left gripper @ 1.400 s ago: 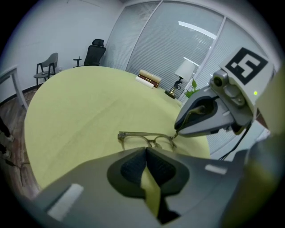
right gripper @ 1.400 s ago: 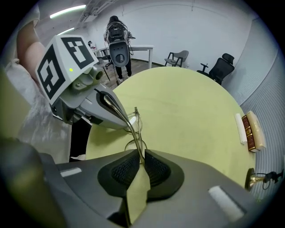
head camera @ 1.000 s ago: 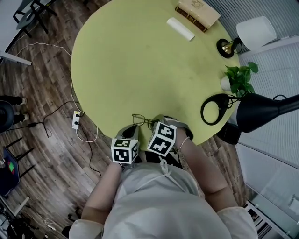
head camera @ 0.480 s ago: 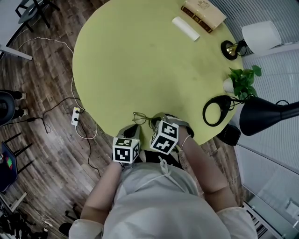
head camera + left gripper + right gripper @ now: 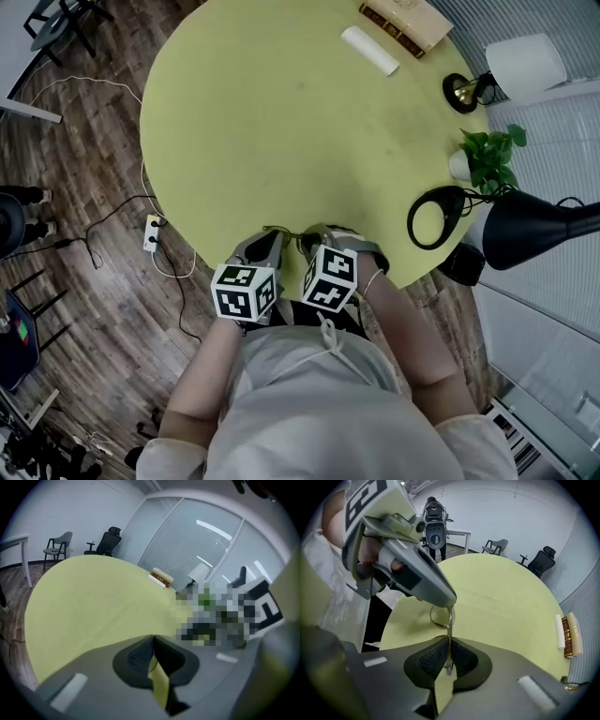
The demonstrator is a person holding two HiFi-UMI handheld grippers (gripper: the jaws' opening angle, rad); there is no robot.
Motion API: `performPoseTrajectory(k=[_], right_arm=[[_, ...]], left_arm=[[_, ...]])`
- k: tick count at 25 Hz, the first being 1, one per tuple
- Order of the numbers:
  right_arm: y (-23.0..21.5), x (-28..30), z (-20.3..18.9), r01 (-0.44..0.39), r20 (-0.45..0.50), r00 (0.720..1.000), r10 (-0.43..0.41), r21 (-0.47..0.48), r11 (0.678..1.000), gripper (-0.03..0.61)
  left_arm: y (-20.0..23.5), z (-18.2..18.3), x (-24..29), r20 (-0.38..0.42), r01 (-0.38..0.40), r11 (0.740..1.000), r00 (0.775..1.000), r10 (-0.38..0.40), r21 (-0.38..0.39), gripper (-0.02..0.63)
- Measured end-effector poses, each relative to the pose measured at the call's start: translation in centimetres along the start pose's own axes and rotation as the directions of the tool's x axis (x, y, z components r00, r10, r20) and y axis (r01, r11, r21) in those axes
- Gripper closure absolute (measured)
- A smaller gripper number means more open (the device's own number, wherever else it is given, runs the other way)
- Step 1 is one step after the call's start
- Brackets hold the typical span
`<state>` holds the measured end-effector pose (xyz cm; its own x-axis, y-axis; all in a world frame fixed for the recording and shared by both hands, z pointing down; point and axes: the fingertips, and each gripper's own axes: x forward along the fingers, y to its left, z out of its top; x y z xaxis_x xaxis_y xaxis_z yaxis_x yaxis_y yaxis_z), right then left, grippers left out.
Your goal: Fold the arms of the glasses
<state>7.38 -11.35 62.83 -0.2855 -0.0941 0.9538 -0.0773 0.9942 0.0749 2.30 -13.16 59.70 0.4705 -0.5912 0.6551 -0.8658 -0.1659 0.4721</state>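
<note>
Thin-rimmed glasses [image 5: 281,232] sit at the near edge of the round yellow-green table [image 5: 281,122], largely covered by both grippers. My right gripper [image 5: 314,240] points steeply down and is shut on one thin metal arm, which runs up between its pads [image 5: 436,660] in the right gripper view. In that view a round lens of the glasses [image 5: 439,617] hangs just over the tabletop. My left gripper [image 5: 449,604] meets the frame from above with its jaws together. In the left gripper view, the left gripper [image 5: 152,641] has a thin wire between its closed pads.
At the far side of the table lie a book [image 5: 403,21] and a white roll [image 5: 368,52]. A white lamp [image 5: 520,64], a small potted plant [image 5: 483,157] and a black lamp with a ring base [image 5: 431,217] stand along the right edge. A power strip [image 5: 152,239] lies on the floor.
My left gripper has risen and moved forward over the glasses, so its marker cube sits further left and less of the frame shows. The right gripper has stayed put.
</note>
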Motion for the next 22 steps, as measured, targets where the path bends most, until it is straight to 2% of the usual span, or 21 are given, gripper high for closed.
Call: performPoseTrajectory(k=[4, 9, 14, 18, 20, 22], right_arm=[[-0.2, -0.1, 0.2, 0.016, 0.023, 1.0, -0.017, 0.023, 1.0, 0.557], [-0.4, -0.7, 0.5, 0.028, 0.08, 0.996, -0.034, 0.075, 0.997, 0.501], [-1.7, -2.5, 1.1, 0.07, 0.181, 0.978, -0.1, 0.164, 0.984, 0.495], [-3.6, -5.6, 1.3, 0.138, 0.245, 0.944, -0.223, 0.323, 0.936, 0.524], [-4.8, -7.9, 1.3, 0.183, 0.262, 0.915, -0.307, 0.409, 0.894, 0.562], [-5.9, -10.6, 1.7, 0.195, 0.298, 0.875, -0.382, 0.504, 0.841, 0.578]], left_arm=[[0.8, -0.9, 0.8, -0.045, -0.014, 1.0, 0.999, 0.015, 0.024, 0.607], [1.0, -1.4, 1.2, -0.065, -0.013, 1.0, 0.998, 0.015, 0.025, 0.607], [0.4, -0.1, 0.9, -0.035, 0.002, 0.999, 0.999, -0.001, 0.034, 0.607], [-1.1, 2.9, -1.0, 0.038, 0.027, 0.995, 0.999, -0.03, 0.092, 0.607], [-2.0, 5.1, -2.6, 0.09, 0.025, 0.989, 0.995, -0.039, 0.149, 0.607], [-3.2, 7.8, -4.5, 0.15, 0.012, 0.976, 0.988, -0.046, 0.216, 0.607]])
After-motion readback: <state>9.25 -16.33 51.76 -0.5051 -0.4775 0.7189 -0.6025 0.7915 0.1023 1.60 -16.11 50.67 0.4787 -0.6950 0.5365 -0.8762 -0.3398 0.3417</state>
